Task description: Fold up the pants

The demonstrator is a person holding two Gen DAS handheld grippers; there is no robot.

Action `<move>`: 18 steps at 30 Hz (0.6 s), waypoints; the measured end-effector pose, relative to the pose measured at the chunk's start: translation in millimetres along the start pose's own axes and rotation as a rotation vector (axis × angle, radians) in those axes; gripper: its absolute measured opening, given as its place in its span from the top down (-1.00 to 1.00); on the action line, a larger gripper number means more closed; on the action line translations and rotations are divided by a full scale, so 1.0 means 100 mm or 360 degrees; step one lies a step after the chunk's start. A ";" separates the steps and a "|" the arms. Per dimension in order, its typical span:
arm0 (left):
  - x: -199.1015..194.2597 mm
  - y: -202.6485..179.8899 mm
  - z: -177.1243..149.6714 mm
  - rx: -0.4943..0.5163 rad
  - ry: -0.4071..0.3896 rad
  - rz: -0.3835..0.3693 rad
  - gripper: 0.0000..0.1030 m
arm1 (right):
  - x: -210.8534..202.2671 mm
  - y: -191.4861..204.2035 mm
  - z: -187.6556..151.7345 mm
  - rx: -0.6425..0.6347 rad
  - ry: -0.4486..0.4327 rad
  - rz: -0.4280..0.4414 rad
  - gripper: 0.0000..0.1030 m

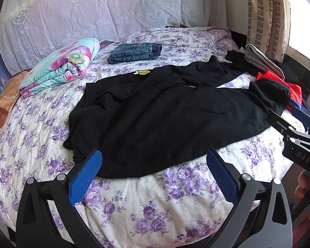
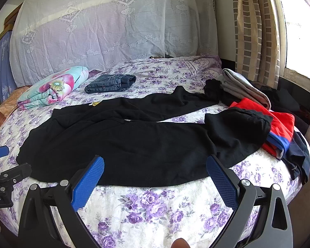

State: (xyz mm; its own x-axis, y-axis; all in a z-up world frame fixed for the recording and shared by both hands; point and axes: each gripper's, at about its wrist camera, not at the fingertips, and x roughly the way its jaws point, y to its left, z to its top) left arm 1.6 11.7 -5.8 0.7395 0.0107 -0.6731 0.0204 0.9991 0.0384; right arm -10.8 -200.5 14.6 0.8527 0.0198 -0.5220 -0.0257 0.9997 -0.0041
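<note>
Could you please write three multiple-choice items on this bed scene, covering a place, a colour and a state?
1. Where do the folded jeans lie?
A. beyond the black pants, beside the rolled floral quilt
B. on the red garment
C. on the floor

2. What colour is the patch on the pants?
A. green
B. yellow
C. white

3. How do the left claw and right claw stand?
A. both shut on the pants
B. one shut
C. both open, empty

A: the jeans rest near the quilt.
B: the patch shows yellow.
C: fingers stand apart, holding nothing.

Bed (image 1: 155,202) in purple-flowered cover, carrying black pants (image 1: 155,119) mid-bed, folded jeans (image 1: 134,52) and rolled quilt (image 1: 60,66) toward far edge, clothes pile (image 2: 279,128) lying at right edge.
</note>
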 end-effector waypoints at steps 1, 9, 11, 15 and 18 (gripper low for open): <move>0.00 -0.01 0.00 0.0000 0.0000 0.0002 -0.91 | 0.00 0.00 0.00 0.0000 0.0000 -0.0001 -0.93; 0.00 -0.01 0.00 0.0002 0.0001 0.0002 -0.91 | 0.02 -0.02 0.00 -0.0002 0.0004 -0.0001 -0.93; 0.00 -0.01 -0.01 0.0005 0.0003 0.0001 -0.91 | 0.02 -0.01 0.00 -0.0002 0.0003 -0.0001 -0.93; 0.01 -0.01 -0.02 0.0008 0.0004 -0.0001 -0.91 | 0.02 -0.01 0.00 -0.0002 0.0003 -0.0004 -0.93; 0.02 -0.02 -0.02 0.0008 0.0007 0.0000 -0.91 | 0.04 -0.07 -0.02 0.0002 0.0006 -0.0009 -0.93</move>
State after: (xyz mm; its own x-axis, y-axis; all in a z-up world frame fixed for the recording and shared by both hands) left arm 1.5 9.6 -8.7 0.7365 0.0109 -0.6763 0.0237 0.9988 0.0419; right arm -8.2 -207.5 10.8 0.8509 0.0141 -0.5252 -0.0202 0.9998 -0.0059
